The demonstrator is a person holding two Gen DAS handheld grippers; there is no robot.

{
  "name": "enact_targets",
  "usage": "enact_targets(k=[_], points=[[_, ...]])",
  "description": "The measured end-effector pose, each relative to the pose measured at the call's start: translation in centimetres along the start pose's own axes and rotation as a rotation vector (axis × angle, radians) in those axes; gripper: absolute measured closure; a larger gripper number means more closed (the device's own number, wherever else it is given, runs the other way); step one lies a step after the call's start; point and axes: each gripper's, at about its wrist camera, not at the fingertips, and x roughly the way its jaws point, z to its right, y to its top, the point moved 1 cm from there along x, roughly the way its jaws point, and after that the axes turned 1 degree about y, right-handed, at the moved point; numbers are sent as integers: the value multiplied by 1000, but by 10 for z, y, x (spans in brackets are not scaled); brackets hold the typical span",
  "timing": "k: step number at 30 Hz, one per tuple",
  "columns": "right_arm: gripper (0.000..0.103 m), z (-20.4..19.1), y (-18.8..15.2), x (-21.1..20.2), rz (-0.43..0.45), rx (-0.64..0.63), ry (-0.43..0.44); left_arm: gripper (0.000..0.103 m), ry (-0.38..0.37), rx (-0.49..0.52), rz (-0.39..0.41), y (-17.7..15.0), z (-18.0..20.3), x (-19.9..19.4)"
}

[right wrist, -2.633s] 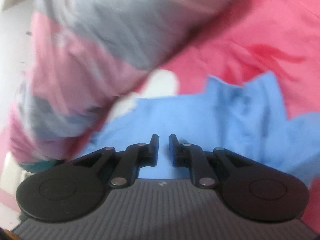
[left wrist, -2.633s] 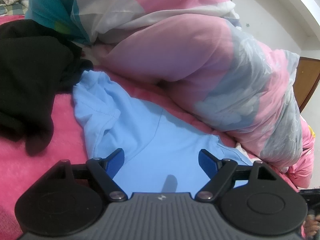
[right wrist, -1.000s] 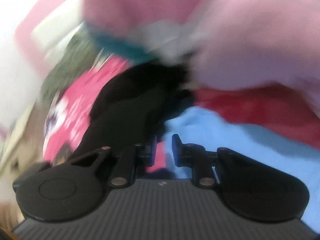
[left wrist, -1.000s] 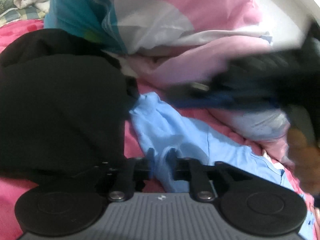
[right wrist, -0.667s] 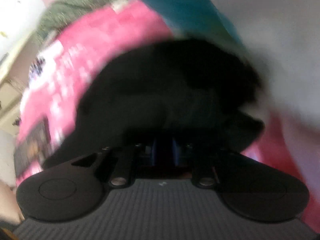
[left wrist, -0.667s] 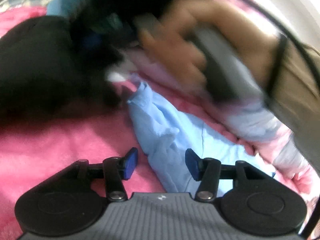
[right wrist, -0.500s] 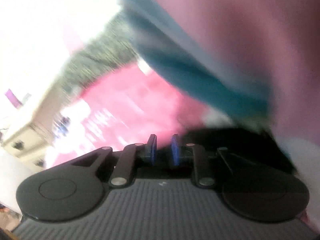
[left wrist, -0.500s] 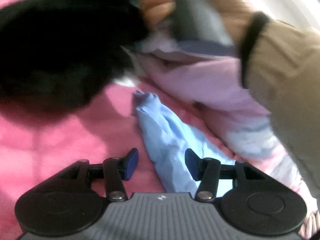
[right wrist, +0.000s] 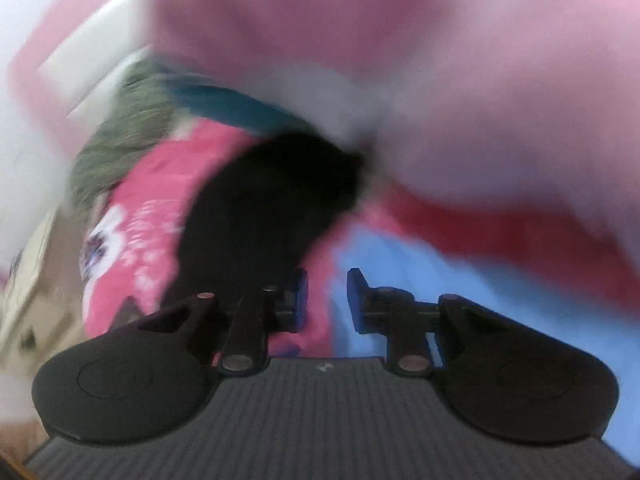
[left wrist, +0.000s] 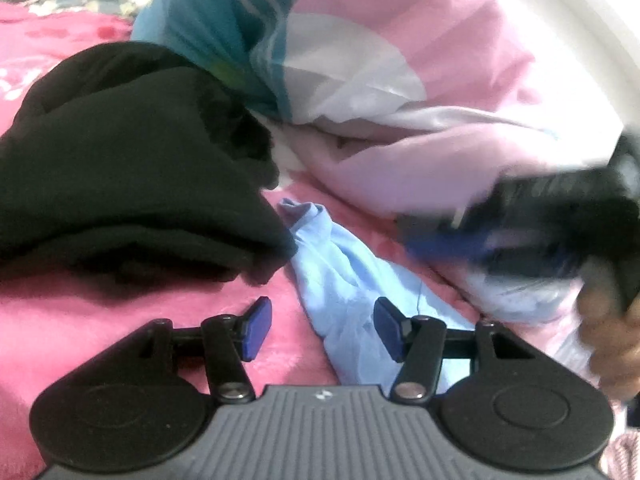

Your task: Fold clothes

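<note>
While the left gripper (left wrist: 322, 330) is seen with its blue-padded jaws spread wide, nothing is held between them; a second ago the same jaws were pinched nearly shut on the edge of the crumpled light-blue cotton garment (left wrist: 352, 280). That garment has been released and now lies on the fuzzy pink blanket (left wrist: 100, 320), with the right-hand blue pad just over its edge and the left-hand pad over bare blanket. Half a second ago a hand and beige sleeve filled the upper part of the left wrist view; these have been withdrawn, and the right gripper (left wrist: 472, 240) now appears at the right edge as a dark, motion-blurred shape held in a hand (left wrist: 612, 340). The folded black fleece garment (left wrist: 132, 168), which was blurred in mid-air half a second ago, now rests on the blanket at the left, its lower corner touching the upper end of the light-blue garment.

The light-blue garment is bunched into a narrow strip. Its long axis runs diagonally, from a gathered tip near the black garment at upper left toward the gripper body at lower right. Behind both lies the pink, white and teal quilt (left wrist: 380, 60).

In the right wrist view everything is heavily smeared. The right gripper (right wrist: 327, 300) is seen with its jaws a little apart, with nothing clamped.
</note>
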Motion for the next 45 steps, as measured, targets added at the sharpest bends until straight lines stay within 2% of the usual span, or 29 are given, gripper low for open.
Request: enact_targets(k=[5, 10, 15, 21, 24, 25, 27, 28, 29, 30, 31, 35, 37, 39, 41, 45], points=[[81, 35, -22, 21, -35, 187, 60, 46, -1, 78, 19, -2, 11, -3], [82, 37, -34, 33, -31, 223, 82, 47, -7, 152, 40, -9, 21, -3], [99, 28, -32, 36, -11, 155, 77, 48, -12, 153, 51, -10, 21, -4], [100, -11, -26, 32, -26, -38, 169, 48, -9, 128, 50, -8, 16, -4], [100, -32, -24, 37, -90, -144, 242, 48, -3, 113, 45, -7, 13, -3], [100, -37, -23, 40, -112, -171, 251, 50, -2, 108, 43, -7, 12, -3], [99, -46, -21, 44, -151, -209, 258, 69, 2, 98, 40, -6, 9, -3], [97, -48, -19, 45, -175, -217, 265, 75, 3, 87, 34, -6, 7, -2], [96, -50, -18, 45, -197, -224, 273, 86, 4, 73, 26, -5, 5, -1], [96, -52, -16, 44, -210, -230, 278, 93, 5, 60, 17, -5, 2, 0], [92, -51, -13, 39, -203, -234, 278, 93, 6, 50, 16, -4, 1, 0], [83, -38, 8, 22, -96, -193, 241, 98, 6, 28, 28, -4, -3, -3], [82, -25, 24, 29, -53, -134, 151, 99, 2, 44, 41, -4, 0, -6], [81, -15, 38, 44, -49, -57, 81, 99, -1, 60, 49, -6, 2, -8], [81, -13, 47, 58, -65, -14, 74, 99, -2, 74, 52, -6, 4, -9], [79, -29, 60, 83, -113, -54, 0, 99, -4, 103, 55, -8, 8, -9]])
